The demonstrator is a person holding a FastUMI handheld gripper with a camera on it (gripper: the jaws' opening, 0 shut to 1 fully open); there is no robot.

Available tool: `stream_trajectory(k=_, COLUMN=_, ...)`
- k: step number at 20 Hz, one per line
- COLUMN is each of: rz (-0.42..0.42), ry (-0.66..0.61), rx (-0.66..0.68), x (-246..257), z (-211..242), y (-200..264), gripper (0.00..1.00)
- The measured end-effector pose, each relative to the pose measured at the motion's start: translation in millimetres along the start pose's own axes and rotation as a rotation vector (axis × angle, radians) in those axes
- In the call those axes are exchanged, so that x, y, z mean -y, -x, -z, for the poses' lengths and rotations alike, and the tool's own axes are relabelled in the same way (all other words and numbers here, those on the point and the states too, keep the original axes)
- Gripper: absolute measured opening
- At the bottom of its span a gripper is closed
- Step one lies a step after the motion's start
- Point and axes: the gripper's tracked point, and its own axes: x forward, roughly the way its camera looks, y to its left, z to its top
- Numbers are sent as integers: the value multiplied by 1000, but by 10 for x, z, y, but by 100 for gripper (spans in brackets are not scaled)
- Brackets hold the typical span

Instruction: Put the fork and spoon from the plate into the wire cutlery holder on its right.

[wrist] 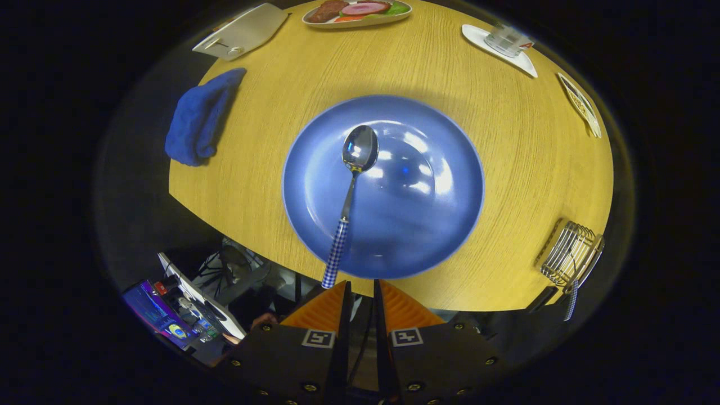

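Note:
A metal spoon (350, 191) with a blue-and-white checked handle lies on the blue plate (427, 225). Its bowl rests near the plate's middle, and its handle end sticks out over the near rim. My gripper (361, 287) hovers above the table's near edge, fingers close together with nothing between them. The spoon's handle end is just ahead and slightly left of the left fingertip. The wire cutlery holder (568, 253) stands to the right of the plate near the table edge. A checked handle (571, 301) sticks out of it.
The round wooden table (506, 169) also carries a blue cloth (199, 115) at the left, a white board (242, 31), a plate of food (357, 11), a glass on a white coaster (506, 42) and a small dish (580, 104) at the right. Screens (169, 320) sit below the near edge.

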Motion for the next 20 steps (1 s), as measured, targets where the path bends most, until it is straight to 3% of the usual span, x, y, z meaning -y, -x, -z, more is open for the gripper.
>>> stream_trajectory(k=20, rz=44, ry=-46, rx=-52, x=-179, z=-235, y=-482, gripper=22)
